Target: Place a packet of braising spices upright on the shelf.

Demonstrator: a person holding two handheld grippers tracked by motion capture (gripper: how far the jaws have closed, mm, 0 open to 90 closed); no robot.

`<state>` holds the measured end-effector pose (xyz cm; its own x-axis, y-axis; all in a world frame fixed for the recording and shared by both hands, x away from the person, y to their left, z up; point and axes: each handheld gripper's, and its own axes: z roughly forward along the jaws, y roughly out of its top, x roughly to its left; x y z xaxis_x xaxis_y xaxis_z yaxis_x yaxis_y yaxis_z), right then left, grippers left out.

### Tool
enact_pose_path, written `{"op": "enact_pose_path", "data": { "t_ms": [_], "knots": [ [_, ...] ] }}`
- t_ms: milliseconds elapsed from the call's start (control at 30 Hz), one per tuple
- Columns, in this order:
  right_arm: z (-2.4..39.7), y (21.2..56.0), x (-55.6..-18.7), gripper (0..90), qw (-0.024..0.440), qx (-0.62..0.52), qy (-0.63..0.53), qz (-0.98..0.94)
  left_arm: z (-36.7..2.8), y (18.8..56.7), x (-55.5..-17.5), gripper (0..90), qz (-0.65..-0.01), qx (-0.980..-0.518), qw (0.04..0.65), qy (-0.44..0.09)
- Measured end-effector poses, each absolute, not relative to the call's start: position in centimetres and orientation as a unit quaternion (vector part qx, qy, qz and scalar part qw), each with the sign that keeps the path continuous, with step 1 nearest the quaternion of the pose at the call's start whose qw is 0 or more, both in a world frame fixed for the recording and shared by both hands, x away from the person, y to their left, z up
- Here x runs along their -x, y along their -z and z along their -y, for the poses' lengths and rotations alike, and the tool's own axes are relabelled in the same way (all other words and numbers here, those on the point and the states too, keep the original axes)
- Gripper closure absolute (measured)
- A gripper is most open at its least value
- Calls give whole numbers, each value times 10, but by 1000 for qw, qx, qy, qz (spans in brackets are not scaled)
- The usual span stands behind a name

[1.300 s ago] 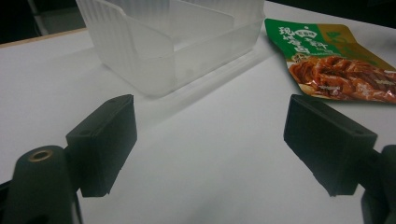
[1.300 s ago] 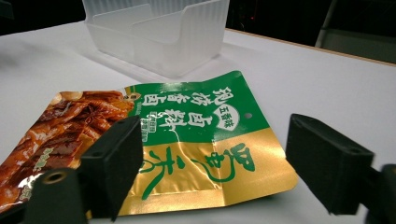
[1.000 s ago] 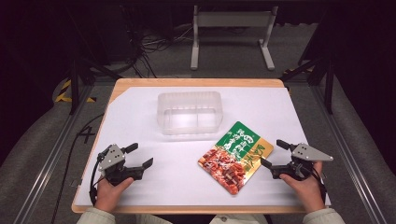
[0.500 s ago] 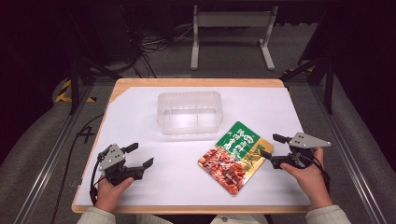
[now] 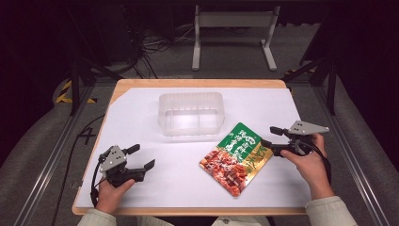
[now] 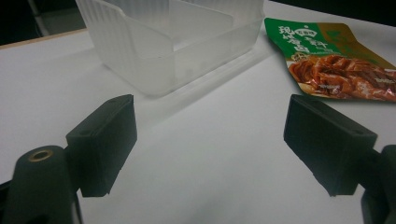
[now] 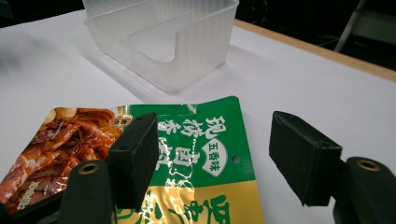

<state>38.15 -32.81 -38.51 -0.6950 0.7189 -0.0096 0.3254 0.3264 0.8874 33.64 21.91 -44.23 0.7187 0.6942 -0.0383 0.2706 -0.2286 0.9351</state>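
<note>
In the high view, the food pouch [image 5: 236, 157] lies flat on the white-covered bench [image 5: 141, 117], right of centre in the frame, below and to the right of the clear plastic container [image 5: 191, 113]. The right tool [image 5: 269, 137] sits at the pouch's right edge; its jaws have just been closing, yet in the right gripper view they stand apart above the pouch's green-and-gold end (nothing pressed between them). The left tool [image 5: 141, 157] rests at lower left, jaws wide apart over bare bench, well apart from the pouch.
</note>
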Motion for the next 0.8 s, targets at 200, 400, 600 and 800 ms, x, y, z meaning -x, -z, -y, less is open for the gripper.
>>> {"op": "enact_pose_path", "data": {
  "t_ms": [200, 400, 600, 800],
  "knots": [
    [327, 394, -394, 292, 202, -346, -465, -790, -219, 442, -336, 180, -317, -759, 532, -201],
    [328, 406, -404, 242, 169, -373, -443, -798, -220, 442, -336, 179, -319, -759, 532, -199],
    [328, 418, -410, 242, 156, -388, -419, -806, -220, 442, -336, 180, -318, -760, 531, -200],
    [328, 429, -412, 243, 130, -398, -399, -816, -218, 443, -336, 180, -318, -759, 532, -199]
  ]
}}
